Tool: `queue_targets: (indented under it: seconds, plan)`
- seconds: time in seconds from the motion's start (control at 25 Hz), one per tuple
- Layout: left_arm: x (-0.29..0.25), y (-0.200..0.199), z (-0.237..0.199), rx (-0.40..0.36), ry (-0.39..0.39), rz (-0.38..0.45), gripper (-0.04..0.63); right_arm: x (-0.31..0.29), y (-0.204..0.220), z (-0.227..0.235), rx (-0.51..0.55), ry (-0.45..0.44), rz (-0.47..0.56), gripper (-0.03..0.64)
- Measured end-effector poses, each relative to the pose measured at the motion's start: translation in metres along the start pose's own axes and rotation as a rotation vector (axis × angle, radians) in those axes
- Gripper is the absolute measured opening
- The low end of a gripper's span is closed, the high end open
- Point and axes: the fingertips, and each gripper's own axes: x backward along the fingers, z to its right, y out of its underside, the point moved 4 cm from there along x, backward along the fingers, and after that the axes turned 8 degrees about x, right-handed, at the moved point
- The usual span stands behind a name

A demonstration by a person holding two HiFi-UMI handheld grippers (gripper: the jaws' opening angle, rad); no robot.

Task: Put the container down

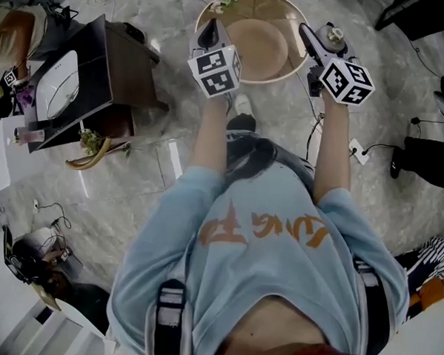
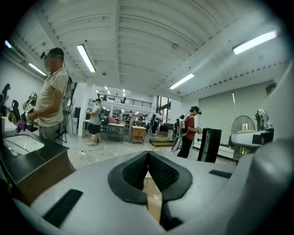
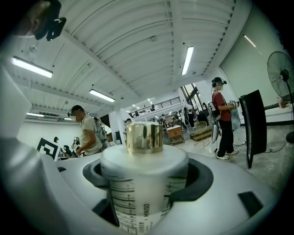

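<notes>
Item 1, my right gripper (image 1: 319, 39): jaws part open and clamped on either side of the container (image 3: 144, 183), a white bottle with a gold cap (image 3: 144, 137), held upright; the head view puts it over the right rim of the round table (image 1: 284, 74). Item 2, my left gripper (image 2: 148, 158): jaws closed tip to tip with nothing between them, over the table's left rim. Item 3: a dark cabinet (image 1: 94, 62), well off to my left.
</notes>
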Motion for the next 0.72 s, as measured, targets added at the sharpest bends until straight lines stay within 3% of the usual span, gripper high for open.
queue_targets:
  seconds: [0.28, 0.48, 0.72]
  plan:
    - [-0.108, -0.002, -0.034, 0.029, 0.005, -0.076, 0.026, -0.106, 0.002, 0.041, -0.033, 0.048, -0.067, 0.359]
    - [-0.173, 0.033, -0.042, 0.024, 0.028, -0.181, 0.026, -0.162, 0.025, 0.064, -0.039, 0.075, -0.123, 0.360]
    - [-0.220, 0.069, -0.038, 0.018, 0.065, -0.285, 0.026, -0.184, 0.068, 0.080, -0.041, 0.092, -0.223, 0.359]
